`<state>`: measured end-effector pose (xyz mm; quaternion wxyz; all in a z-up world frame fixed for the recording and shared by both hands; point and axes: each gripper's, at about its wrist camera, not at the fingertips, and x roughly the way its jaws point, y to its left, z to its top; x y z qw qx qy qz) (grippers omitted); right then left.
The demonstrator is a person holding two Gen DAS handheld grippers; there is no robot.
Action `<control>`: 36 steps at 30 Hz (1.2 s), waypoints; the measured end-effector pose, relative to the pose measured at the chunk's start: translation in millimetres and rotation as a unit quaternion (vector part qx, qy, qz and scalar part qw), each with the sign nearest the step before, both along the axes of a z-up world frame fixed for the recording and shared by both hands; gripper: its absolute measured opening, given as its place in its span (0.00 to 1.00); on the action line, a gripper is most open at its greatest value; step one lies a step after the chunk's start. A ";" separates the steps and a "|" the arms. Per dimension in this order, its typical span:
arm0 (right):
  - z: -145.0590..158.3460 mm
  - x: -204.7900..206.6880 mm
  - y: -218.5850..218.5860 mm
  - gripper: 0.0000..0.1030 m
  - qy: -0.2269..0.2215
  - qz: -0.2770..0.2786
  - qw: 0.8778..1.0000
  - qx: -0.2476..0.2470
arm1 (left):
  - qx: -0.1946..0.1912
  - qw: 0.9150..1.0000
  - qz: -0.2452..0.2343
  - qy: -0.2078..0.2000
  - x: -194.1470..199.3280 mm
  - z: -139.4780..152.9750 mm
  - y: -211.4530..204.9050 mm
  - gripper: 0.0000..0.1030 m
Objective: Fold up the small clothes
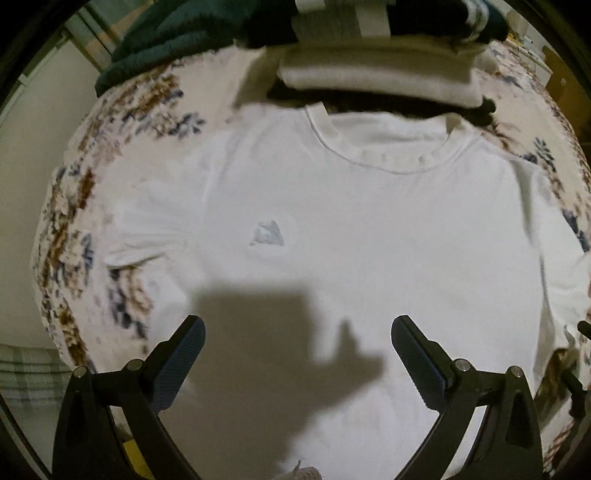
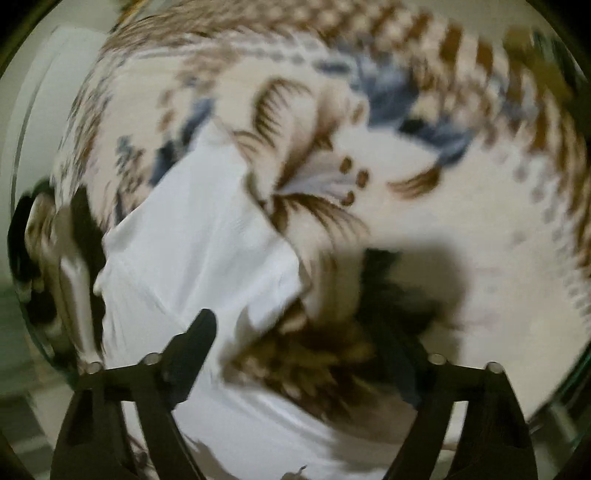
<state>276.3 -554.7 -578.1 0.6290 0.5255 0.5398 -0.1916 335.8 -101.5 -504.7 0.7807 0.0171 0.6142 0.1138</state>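
A white T-shirt (image 1: 332, 229) lies flat, front up, on a floral bedspread (image 1: 74, 221), with its collar (image 1: 384, 162) at the far side and a small grey logo (image 1: 267, 234) on the chest. My left gripper (image 1: 299, 336) hangs open just above the shirt's lower body, nothing between its fingers, its shadow on the cloth. In the blurred right wrist view the shirt's sleeve (image 2: 192, 240) runs up the left half. My right gripper (image 2: 299, 332) stands open over the sleeve's edge and the bedspread (image 2: 461, 192), its left finger (image 2: 195, 343) above the white cloth.
A stack of folded clothes sits beyond the collar: a white piece (image 1: 376, 74) on a dark one, and a dark green garment (image 1: 177, 33) to the left. The bed's edge and a pale wall (image 1: 33, 155) are on the left.
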 end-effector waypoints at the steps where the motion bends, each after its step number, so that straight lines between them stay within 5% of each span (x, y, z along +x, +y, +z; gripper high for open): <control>1: -7.3 0.0 -0.6 0.71 -0.006 -0.015 1.000 0.010 | -0.001 1.000 0.000 0.001 2.1 -3.6 -0.6 1.00; 3: -14.8 2.8 -0.7 0.56 -0.030 -0.043 0.999 0.012 | -0.004 1.000 0.000 0.002 5.1 -9.8 -1.4 1.00; 5: -9.7 6.8 4.5 0.20 -0.044 -0.048 0.998 -0.007 | -0.007 1.000 0.004 -0.001 4.5 -10.7 1.2 1.00; 6: -5.4 12.3 6.6 0.11 -0.045 -0.042 0.998 -0.031 | -0.008 1.000 0.007 -0.003 4.2 -10.2 3.8 1.00; 10: 29.1 41.3 30.0 0.04 -0.069 0.032 0.989 -0.127 | -0.009 0.999 0.027 -0.018 0.8 -1.5 21.8 1.00; 12: 54.0 63.2 61.2 0.04 -0.083 0.110 0.972 -0.189 | -0.006 0.999 0.038 -0.026 -2.0 3.6 35.2 1.00; 14: 72.4 83.0 105.1 0.04 -0.094 0.196 0.946 -0.242 | 0.001 0.998 0.053 -0.032 -7.1 8.9 55.7 1.00; 18: 83.4 107.3 224.6 0.04 -0.113 0.379 0.856 -0.332 | 0.019 0.996 0.080 -0.030 -17.0 9.8 94.0 1.00; 21: 56.8 107.5 303.8 0.04 -0.108 0.480 0.792 -0.362 | 0.034 0.994 0.101 -0.018 -27.2 1.6 126.8 1.00; 24: 16.9 100.5 355.0 0.04 -0.074 0.550 0.743 -0.374 | 0.044 0.992 0.115 -0.006 -35.8 -7.4 150.7 1.00; 25: 5.8 97.9 362.9 0.04 -0.056 0.565 0.737 -0.367 | 0.045 0.992 0.122 -0.002 -38.9 -10.2 161.0 1.00; 27: 0.4 89.8 366.6 0.14 -0.047 0.573 0.746 -0.336 | 0.043 0.990 0.132 0.003 -42.9 -12.7 177.7 1.00; 28: 2.4 86.9 363.4 0.27 -0.050 0.570 0.756 -0.318 | 0.039 0.990 0.139 0.004 -44.5 -13.5 187.8 1.00; 31: 15.8 79.6 336.3 0.63 -0.066 0.523 0.815 -0.242 | -0.009 0.986 0.168 0.007 -45.6 -17.7 216.3 1.00; 33: 22.0 71.1 313.9 0.65 -0.061 0.482 0.850 -0.205 | -0.056 0.979 0.198 0.005 -44.0 -23.0 236.4 1.00; 36: 20.1 62.7 286.6 0.65 -0.035 0.438 0.878 -0.190 | -0.134 0.958 0.253 -0.003 -39.0 -35.2 268.3 1.00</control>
